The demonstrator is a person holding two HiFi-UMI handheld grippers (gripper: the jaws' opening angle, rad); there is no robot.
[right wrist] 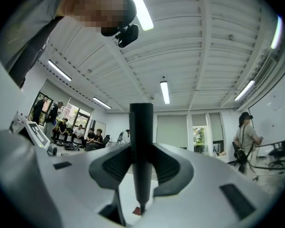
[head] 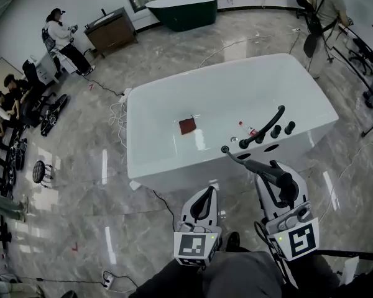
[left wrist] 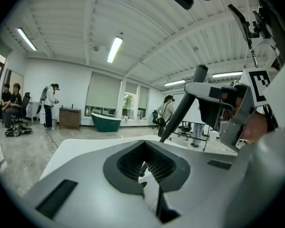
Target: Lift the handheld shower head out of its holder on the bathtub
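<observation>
A slim black handheld shower head (head: 248, 162) is clear of the white bathtub (head: 174, 98), above its near rim. My right gripper (head: 281, 180) is shut on its handle, and the tip points toward the tub. In the right gripper view the black wand (right wrist: 141, 146) stands upright between the closed jaws of that gripper (right wrist: 141, 167). The left gripper (head: 206, 195) hangs in front of the tub, shut and empty. In its own view this left gripper (left wrist: 143, 164) faces the held shower head (left wrist: 180, 109). A dark holder opening (head: 244, 156) shows on the rim.
A black curved faucet (head: 264, 128) and two black knobs (head: 275, 131) stand on the tub rim, with a small bottle (head: 248, 129) and a red cloth (head: 188, 125). Cables (head: 115, 107) trail on the floor at left. A green tub (head: 183, 11), a cabinet (head: 112, 31) and people are farther off.
</observation>
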